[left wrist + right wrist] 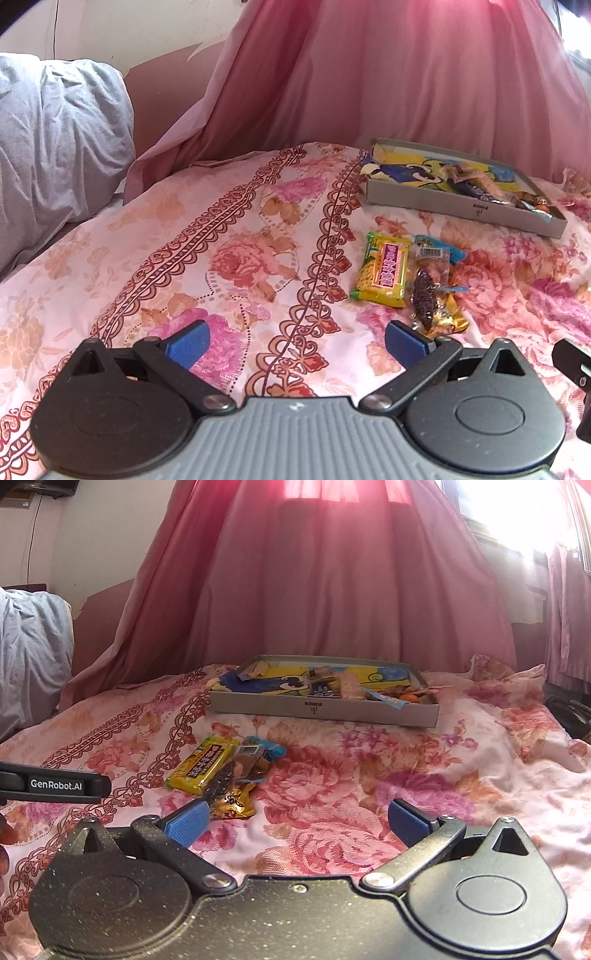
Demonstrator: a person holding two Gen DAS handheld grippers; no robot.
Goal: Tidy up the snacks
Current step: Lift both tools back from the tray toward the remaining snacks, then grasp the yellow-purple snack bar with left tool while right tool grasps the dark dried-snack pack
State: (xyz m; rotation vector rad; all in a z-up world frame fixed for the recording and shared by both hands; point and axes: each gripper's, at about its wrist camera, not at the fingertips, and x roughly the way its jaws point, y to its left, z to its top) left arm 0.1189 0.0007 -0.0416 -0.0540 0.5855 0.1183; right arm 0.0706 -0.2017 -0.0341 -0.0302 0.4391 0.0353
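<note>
Snacks: roughly three loose packets [225,771] lie before one grey tray [325,710]; both grippers' jaws gape empty.

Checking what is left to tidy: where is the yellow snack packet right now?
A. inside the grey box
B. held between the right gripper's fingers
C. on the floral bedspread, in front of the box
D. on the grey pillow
C: the yellow snack packet lies on the floral bedspread, short of the grey box.

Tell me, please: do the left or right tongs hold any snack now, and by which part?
Nothing is held. The left tongs and the right tongs are both open, with only the floral bedspread between their fingers.
</note>
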